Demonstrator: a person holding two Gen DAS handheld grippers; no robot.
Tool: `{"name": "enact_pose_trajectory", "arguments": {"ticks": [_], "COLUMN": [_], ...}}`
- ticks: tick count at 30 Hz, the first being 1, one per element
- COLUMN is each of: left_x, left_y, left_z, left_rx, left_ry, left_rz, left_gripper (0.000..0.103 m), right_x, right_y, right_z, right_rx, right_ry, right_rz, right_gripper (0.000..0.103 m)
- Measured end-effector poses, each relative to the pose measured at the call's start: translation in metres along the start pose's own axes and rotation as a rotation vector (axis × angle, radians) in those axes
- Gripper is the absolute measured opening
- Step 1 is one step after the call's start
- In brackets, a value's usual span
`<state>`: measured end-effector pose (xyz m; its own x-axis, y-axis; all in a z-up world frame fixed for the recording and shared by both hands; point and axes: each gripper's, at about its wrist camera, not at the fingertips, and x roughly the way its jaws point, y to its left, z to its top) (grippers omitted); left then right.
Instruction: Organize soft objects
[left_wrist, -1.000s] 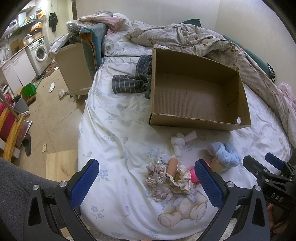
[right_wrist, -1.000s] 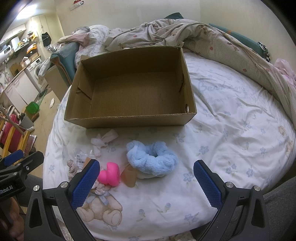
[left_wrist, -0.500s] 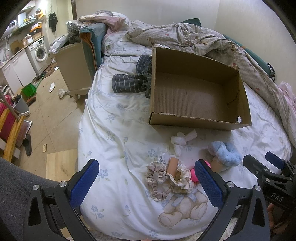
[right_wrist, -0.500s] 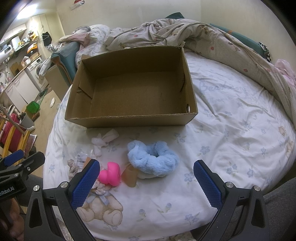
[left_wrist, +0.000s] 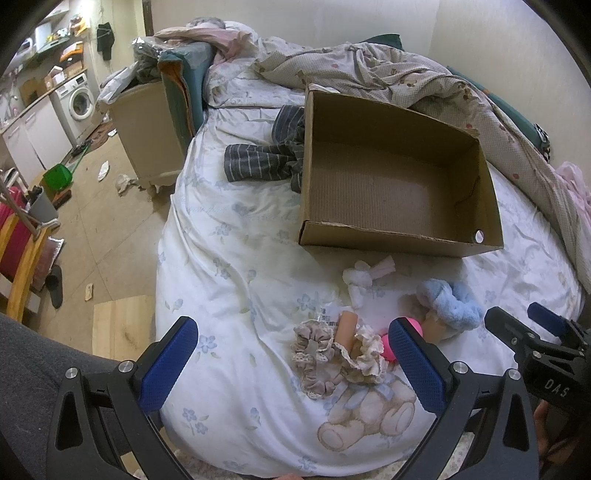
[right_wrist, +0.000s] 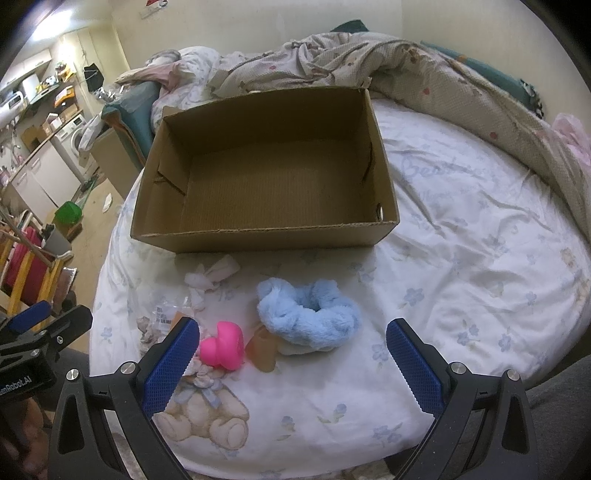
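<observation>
Holding both grippers low over the near edge of the bed (right_wrist: 461, 229), I have the left gripper (left_wrist: 293, 363) and the right gripper (right_wrist: 291, 360) spread wide, nothing between the fingers of either. I judge that suits the start of a pick, since the soft things lie loose just ahead.

Nearest the left gripper sits a beige scrunchie (left_wrist: 314, 354) touching a lace-trimmed scrunchie (left_wrist: 365, 356), with a tan cylinder (left_wrist: 347, 325) lying across them. Nearest the right gripper are a pink toy (right_wrist: 223, 345) and an orange-brown piece (right_wrist: 264, 349), the latter tucked against the fluffy blue scrunchie (right_wrist: 308, 314). Slightly beyond lies a small white cloth bundle (right_wrist: 210, 277), near the box wall.

Past the cluster, the cardboard box (right_wrist: 266, 240) stands open-topped with its long wall facing me; its floor shows bare, so I judge nothing is sorted yet. Its position right behind the pile makes for a short carry. Farther back, a striped garment (left_wrist: 258, 162) lies beside the box, and a rumpled quilt (right_wrist: 424, 74) crowds the far side.
</observation>
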<state>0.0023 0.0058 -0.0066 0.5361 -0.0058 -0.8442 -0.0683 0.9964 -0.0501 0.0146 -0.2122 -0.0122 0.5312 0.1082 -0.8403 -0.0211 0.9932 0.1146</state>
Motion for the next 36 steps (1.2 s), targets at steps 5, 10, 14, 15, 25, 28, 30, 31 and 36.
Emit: {"name": "enact_pose_trajectory", "arguments": {"ticks": [5, 10, 14, 15, 25, 28, 30, 31, 36], "left_x": [0.001, 0.01, 0.032, 0.038, 0.112, 0.121, 0.125, 0.127, 0.122], "left_y": [0.01, 0.024, 0.03, 0.031, 0.021, 0.015, 0.01, 0.008, 0.009], "left_z": [0.009, 0.015, 0.015, 0.015, -0.006, -0.012, -0.016, -0.016, -0.015], "left_rx": [-0.034, -0.066, -0.097, -0.102, -0.223, -0.231, -0.216, -0.21, -0.22], "left_ry": [0.028, 0.087, 0.198, 0.221, 0.466, 0.497, 0.503, 0.505, 0.491], "left_rz": [0.026, 0.082, 0.058, 0.057, -0.098, -0.13, -0.138, -0.14, -0.156], "left_gripper": [0.103, 0.103, 0.103, 0.103, 0.079, 0.073, 0.065, 0.053, 0.015], "right_x": [-0.004, 0.002, 0.021, 0.028, 0.063, 0.063, 0.063, 0.064, 0.074], "right_y": [-0.007, -0.022, -0.033, -0.035, -0.05, -0.049, -0.048, -0.05, -0.058], "right_z": [0.012, 0.027, 0.036, 0.037, 0.027, 0.029, 0.03, 0.03, 0.037], "right_rx": [0.018, 0.075, 0.109, 0.111, 0.152, 0.154, 0.151, 0.152, 0.187], "right_ry": [0.024, 0.1, 0.201, 0.229, 0.29, 0.28, 0.278, 0.279, 0.288], "right_rz": [0.037, 0.117, 0.151, 0.148, 0.104, 0.119, 0.117, 0.116, 0.122], "right_gripper": [0.103, 0.103, 0.103, 0.103, 0.103, 0.103, 0.103, 0.103, 0.103]}}
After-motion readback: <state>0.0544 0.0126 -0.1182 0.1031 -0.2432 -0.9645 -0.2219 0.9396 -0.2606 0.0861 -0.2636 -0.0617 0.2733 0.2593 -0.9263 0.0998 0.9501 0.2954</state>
